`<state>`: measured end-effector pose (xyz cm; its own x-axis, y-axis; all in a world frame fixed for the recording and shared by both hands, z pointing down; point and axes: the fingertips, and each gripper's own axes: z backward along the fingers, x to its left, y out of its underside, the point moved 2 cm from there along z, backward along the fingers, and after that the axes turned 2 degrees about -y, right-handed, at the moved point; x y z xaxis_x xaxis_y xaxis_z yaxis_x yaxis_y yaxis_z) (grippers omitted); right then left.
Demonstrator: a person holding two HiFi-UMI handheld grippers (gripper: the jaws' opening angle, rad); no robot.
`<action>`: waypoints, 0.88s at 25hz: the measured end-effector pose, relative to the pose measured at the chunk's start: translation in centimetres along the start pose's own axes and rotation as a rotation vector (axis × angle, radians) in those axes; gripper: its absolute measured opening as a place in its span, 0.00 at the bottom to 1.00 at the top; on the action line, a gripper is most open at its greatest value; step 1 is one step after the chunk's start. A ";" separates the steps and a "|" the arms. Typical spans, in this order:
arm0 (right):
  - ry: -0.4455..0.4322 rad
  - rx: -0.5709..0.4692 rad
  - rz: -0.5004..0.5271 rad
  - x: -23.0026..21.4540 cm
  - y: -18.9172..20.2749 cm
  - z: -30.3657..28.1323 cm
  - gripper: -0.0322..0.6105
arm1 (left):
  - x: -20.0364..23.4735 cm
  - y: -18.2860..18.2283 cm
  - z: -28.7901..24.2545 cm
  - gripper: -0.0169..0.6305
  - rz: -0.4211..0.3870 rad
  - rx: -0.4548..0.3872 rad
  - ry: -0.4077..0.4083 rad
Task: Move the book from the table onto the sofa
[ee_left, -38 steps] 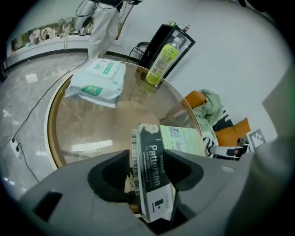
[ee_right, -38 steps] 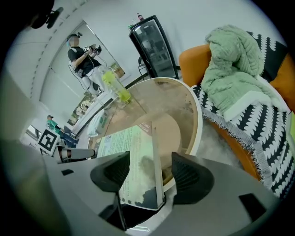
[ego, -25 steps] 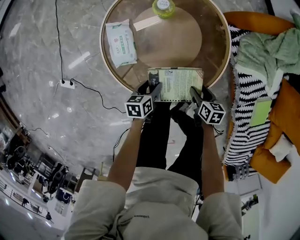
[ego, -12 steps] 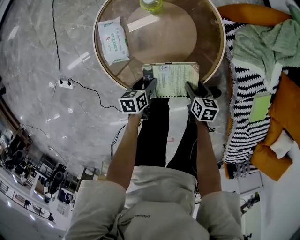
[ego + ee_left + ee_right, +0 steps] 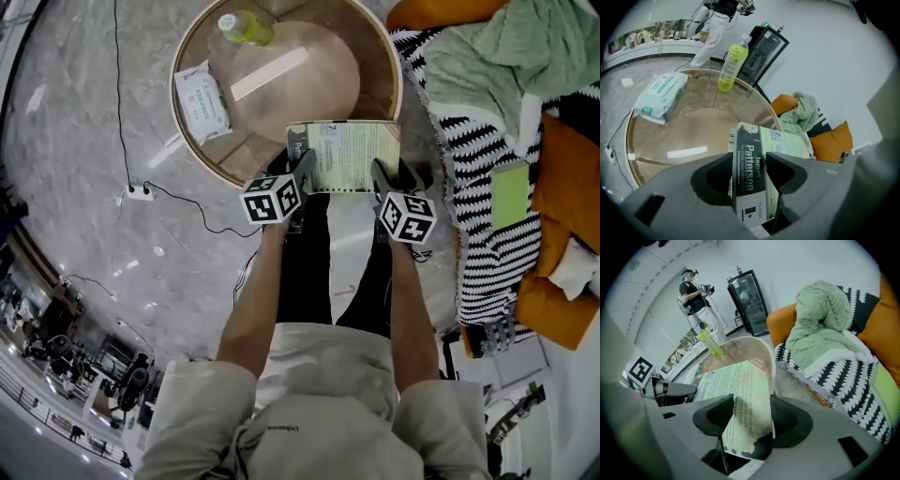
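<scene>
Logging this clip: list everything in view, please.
Green-and-white paperback book: one, held by both tongs at the table's near edge.
Round glass table with wooden rim: one, tan, ahead.
Yellow-green plastic bottle: one, table's far side.
White-and-green wipes pack: one, table's left.
Orange sofa: one, right.
Black-and-white throw: one, on sofa.
Pale green blanket: one, on sofa.
White power strip: one, floor, left.
Left tongs: grey, shut on book's spine.
Right tongs: grey, shut on book's opposite edge.
</scene>
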<state>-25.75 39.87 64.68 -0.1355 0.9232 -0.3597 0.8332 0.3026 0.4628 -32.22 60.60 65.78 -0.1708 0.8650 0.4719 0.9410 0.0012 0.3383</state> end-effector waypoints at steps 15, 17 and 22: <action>0.200 -0.277 -0.306 -12.8 -5.5 20.1 0.43 | -27.0 -5.9 0.5 0.37 -0.331 0.023 0.178; 0.210 -0.307 -0.321 -14.1 -6.6 22.1 0.43 | -30.0 -6.5 0.9 0.37 -0.361 0.018 0.189; 0.238 -0.369 -0.306 -17.2 -9.5 26.6 0.43 | -36.2 -7.5 1.6 0.37 -0.416 -0.013 0.208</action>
<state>-17.06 14.85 44.93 -0.4961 0.7950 -0.3491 0.4988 0.5900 0.6349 -32.61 30.08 44.81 -0.5895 0.6732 0.4464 0.7765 0.3200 0.5428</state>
